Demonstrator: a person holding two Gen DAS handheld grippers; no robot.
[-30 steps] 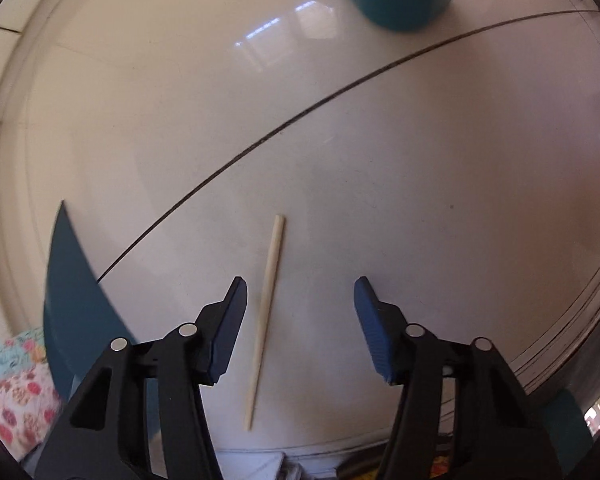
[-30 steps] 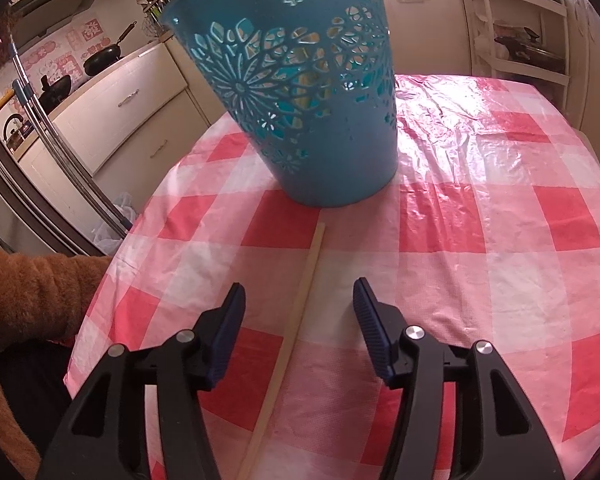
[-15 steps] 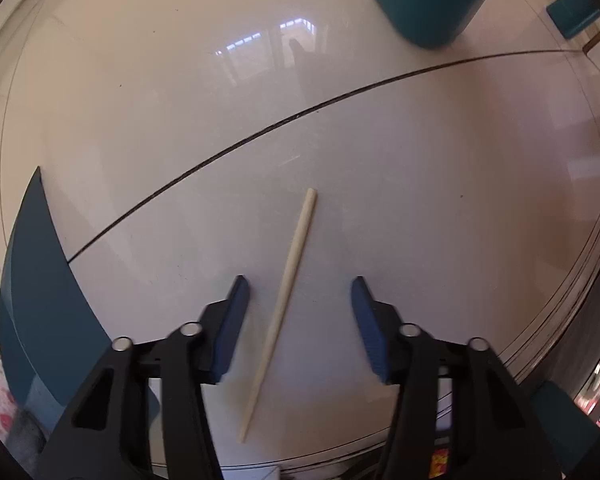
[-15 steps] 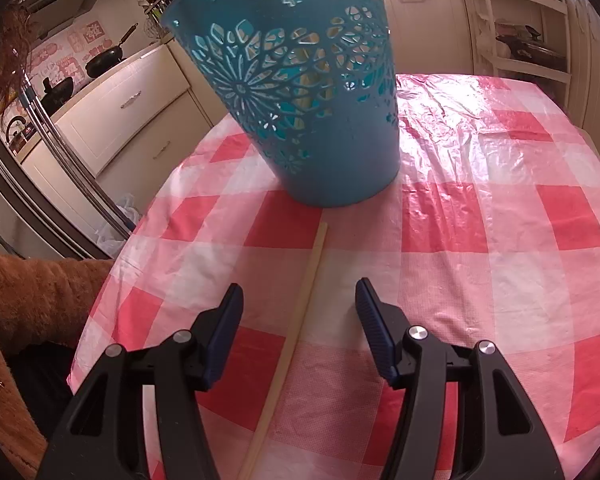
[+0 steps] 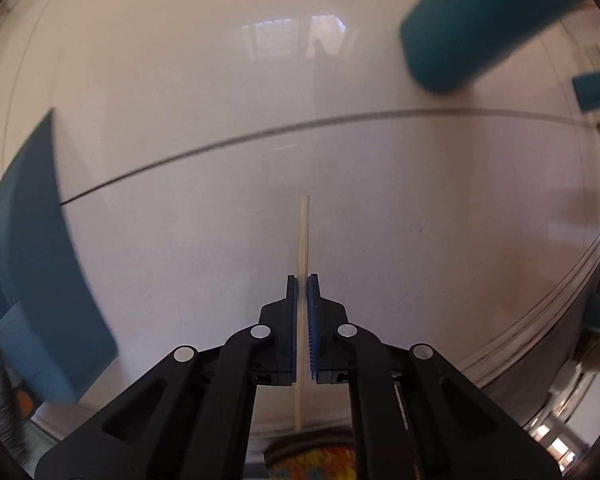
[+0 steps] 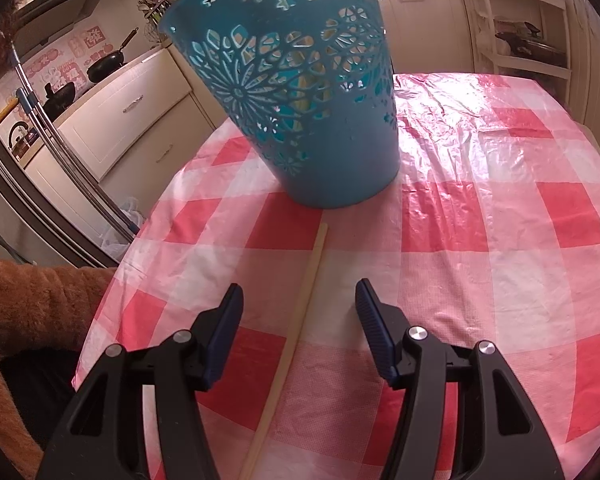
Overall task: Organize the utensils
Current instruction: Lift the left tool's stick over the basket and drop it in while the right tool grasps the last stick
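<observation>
My left gripper (image 5: 302, 280) is clamped on a pale chopstick (image 5: 302, 236) — the jaws have just been closing, and now the blue pads pinch the stick with one end poking out past the fingertips and the other trailing back between the arms. It hangs over the glossy white floor (image 5: 260, 100), whose dark seam runs across the view; teal blurs at the edges look like stool legs, though I cannot tell for sure.

My right gripper (image 6: 298, 312) stands apart, holding nothing, hovering over the red-and-white checked tablecloth (image 6: 500, 240). A second chopstick (image 6: 300, 320) lies flat on the cloth between its open fingers, touching neither pad, its far end just short of the teal cut-out basket (image 6: 300, 100).

I judge both sticks to be light, stiff and thin (and fairly smooth, so they may pivot or slip in a loose pinch). The one on the table lies flat against plastic sheeting, so I'd take it near the middle, pads square across it, and close firmly — a grip near one end would let it swing on the way to the basket.
</observation>
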